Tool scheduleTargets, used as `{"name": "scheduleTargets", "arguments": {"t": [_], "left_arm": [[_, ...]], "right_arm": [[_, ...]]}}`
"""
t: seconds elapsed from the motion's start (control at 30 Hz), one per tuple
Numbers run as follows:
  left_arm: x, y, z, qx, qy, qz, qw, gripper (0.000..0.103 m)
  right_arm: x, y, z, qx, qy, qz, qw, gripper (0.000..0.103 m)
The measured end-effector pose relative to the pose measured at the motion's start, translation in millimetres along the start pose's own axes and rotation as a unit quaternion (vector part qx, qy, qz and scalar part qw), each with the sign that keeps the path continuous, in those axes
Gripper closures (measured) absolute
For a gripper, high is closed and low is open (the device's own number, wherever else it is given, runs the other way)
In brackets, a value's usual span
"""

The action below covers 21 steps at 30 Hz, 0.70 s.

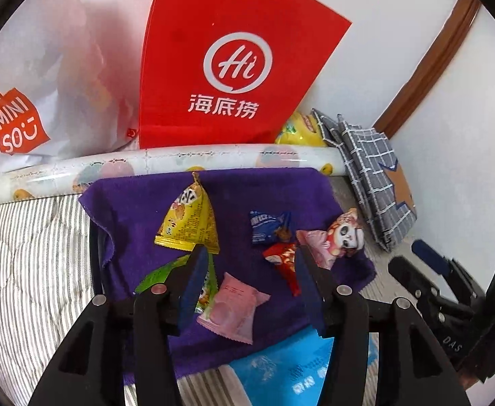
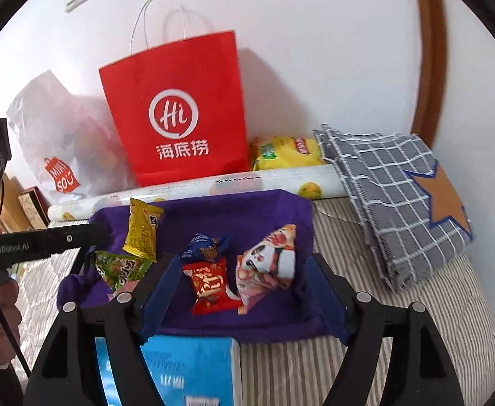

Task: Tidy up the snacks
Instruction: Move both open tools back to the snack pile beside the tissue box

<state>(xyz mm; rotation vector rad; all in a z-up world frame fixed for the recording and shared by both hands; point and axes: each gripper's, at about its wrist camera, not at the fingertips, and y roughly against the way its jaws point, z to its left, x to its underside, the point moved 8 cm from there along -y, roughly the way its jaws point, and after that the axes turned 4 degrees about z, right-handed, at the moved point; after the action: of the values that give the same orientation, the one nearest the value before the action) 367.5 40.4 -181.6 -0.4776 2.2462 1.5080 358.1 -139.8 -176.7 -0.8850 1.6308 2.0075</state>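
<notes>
Purple cloth (image 2: 247,209) carries all the loose snacks, and it lies ahead of and below both pairs of jaws.

Largest on it is the panda packet (image 2: 269,260), which sits just inside the right-hand jaw of the right gripper (image 2: 244,282), its long axis slanting away from the jaws. Beside it the red packet (image 2: 210,286) lies squarely in the gap of that gripper, its length running forward along the fingers, so a plain closing would take it across its short side. The right jaws stand wide apart and press on nothing.

The left gripper (image 1: 247,267) also stands parted and empty. The pink packet (image 1: 233,308) lies low in its gap, nearer the left-hand finger, while the yellow packet (image 1: 188,223) stands just beyond that finger's tip, pointing away.

Judging by this, the right hand is nearer the red packet and the left nearer the pink one.
</notes>
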Motion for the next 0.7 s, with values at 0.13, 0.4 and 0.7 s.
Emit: {"name": "scheduleTargets", "arguments": {"t": [0.13,0.4,0.7], "left_arm": [[2.1,12.7,-10.9,0.006,-0.009,-0.002,0.9999,0.050],[5.6,48.7,-36.8,0.000,-0.042,-0.027,0.9987,0.045],[45.2,85.4,-45.4,-0.012,-0.060,-0.038,0.9974,0.042]], "right_arm": [[11.3,12.3,-2.7,0.004,-0.005,0.014,1.000,0.028],[34.8,41.8,-6.9,0.022,-0.013,0.034,0.999,0.028],[57.0,84.2,-3.3,0.090,0.001,0.012,0.996,0.013]]}}
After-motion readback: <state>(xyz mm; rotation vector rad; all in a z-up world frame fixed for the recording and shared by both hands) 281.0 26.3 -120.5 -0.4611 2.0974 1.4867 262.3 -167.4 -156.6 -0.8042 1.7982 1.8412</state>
